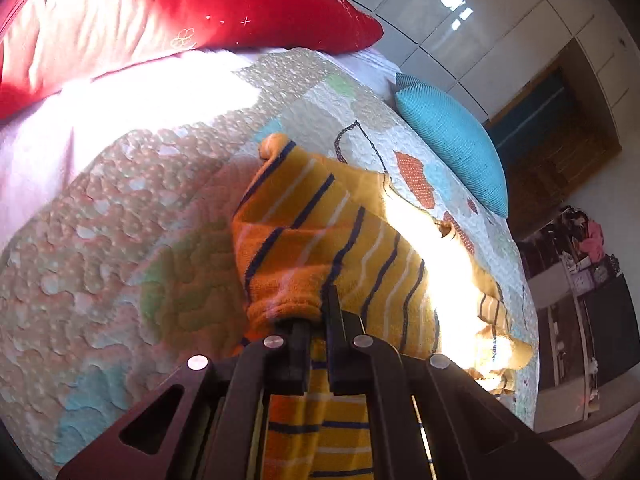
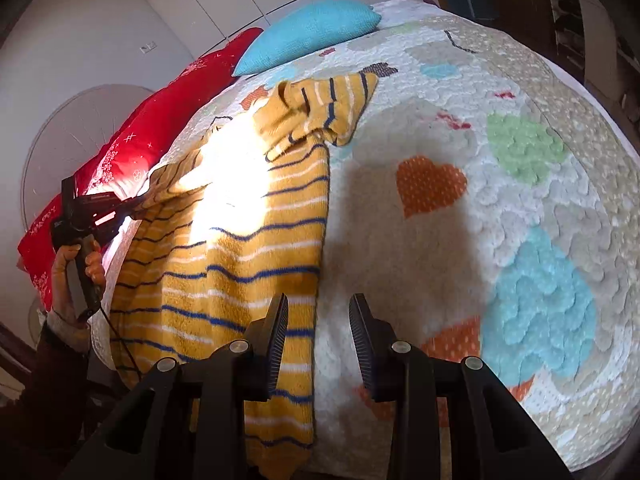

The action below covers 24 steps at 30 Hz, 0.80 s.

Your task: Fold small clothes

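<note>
A mustard-yellow knit garment with blue and white stripes [image 2: 248, 256] lies spread on a quilted bed cover [image 2: 460, 240], one sleeve bunched at its far end. My left gripper [image 1: 316, 312] is shut on a bunched fold of the garment [image 1: 320, 240] and holds it lifted off the quilt [image 1: 120, 240]. In the right wrist view the left gripper [image 2: 132, 204] pinches the garment's left edge. My right gripper [image 2: 318, 308] is open and empty, just above the garment's near right edge.
A red embroidered pillow [image 1: 180, 12] and a turquoise cushion [image 1: 452, 140] lie at the head of the bed. The bed edge drops off on the right [image 1: 532, 320] to a floor with cluttered shelves [image 1: 580, 260]. White wardrobe doors [image 1: 500, 20] stand behind.
</note>
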### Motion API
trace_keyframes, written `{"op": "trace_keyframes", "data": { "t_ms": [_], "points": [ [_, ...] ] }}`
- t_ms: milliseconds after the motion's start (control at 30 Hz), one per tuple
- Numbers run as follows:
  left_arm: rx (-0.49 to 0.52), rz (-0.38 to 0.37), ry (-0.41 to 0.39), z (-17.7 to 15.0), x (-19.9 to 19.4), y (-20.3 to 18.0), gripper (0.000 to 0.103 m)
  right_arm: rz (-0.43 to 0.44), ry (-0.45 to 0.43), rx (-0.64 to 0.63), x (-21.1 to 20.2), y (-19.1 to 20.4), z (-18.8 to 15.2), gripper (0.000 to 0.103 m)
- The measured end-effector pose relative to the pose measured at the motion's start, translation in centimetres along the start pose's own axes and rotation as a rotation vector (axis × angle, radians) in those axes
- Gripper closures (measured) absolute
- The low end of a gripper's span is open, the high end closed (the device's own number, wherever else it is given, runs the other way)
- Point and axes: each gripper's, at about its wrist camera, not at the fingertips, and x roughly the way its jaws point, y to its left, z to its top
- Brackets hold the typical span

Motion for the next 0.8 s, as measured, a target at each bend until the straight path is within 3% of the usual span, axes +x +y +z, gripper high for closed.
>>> {"op": "trace_keyframes", "data": {
  "t_ms": [100, 167, 233, 300, 400, 433, 467, 500, 567, 733, 800],
  "points": [
    [0.063, 0.023, 0.054, -1.2, 0.6, 0.1, 0.083, -0.029, -0.059, -0.058, 1.2, 1.6, 4.2, 0.067],
    [0.093, 0.031, 0.064, -1.8, 0.6, 0.2, 0.073, -0.022, -0.092, -0.094, 2.6, 3.1, 7.4, 0.052],
    [0.104, 0.011, 0.063, -2.6, -0.2, 0.2, 0.069, -0.006, -0.112, -0.101, 4.3, 4.2, 10.4, 0.048],
    [0.108, -0.020, 0.056, -3.4, -1.4, 0.0, 0.063, -0.007, -0.105, -0.111, 6.7, 5.0, 13.0, 0.048],
    [0.108, -0.061, 0.031, -4.4, -3.8, -0.2, 0.054, -0.083, -0.067, -0.145, 10.7, 5.8, 15.2, 0.048],
    [0.115, -0.069, 0.022, -4.7, -4.7, -0.3, 0.053, -0.100, -0.043, -0.158, 12.0, 5.8, 15.6, 0.062],
    [0.122, -0.075, 0.010, -4.9, -5.5, -0.3, 0.050, -0.095, -0.011, -0.164, 13.0, 5.9, 15.8, 0.091],
    [0.131, -0.080, -0.003, -5.2, -6.4, -0.3, 0.048, -0.061, 0.023, -0.162, 13.6, 5.8, 16.0, 0.093],
    [0.155, -0.080, -0.034, -5.3, -7.8, -0.3, 0.044, -0.042, 0.010, -0.156, 13.4, 5.4, 16.5, 0.093],
    [0.178, -0.039, -0.063, -3.5, -6.7, -0.6, 0.040, -0.172, -0.025, -0.056, 13.3, 2.3, 18.9, 0.092],
    [0.163, -0.052, -0.044, -2.7, -4.8, -0.9, 0.040, -0.232, 0.021, -0.058, 14.6, 1.7, 19.1, 0.082]
  ]
}}
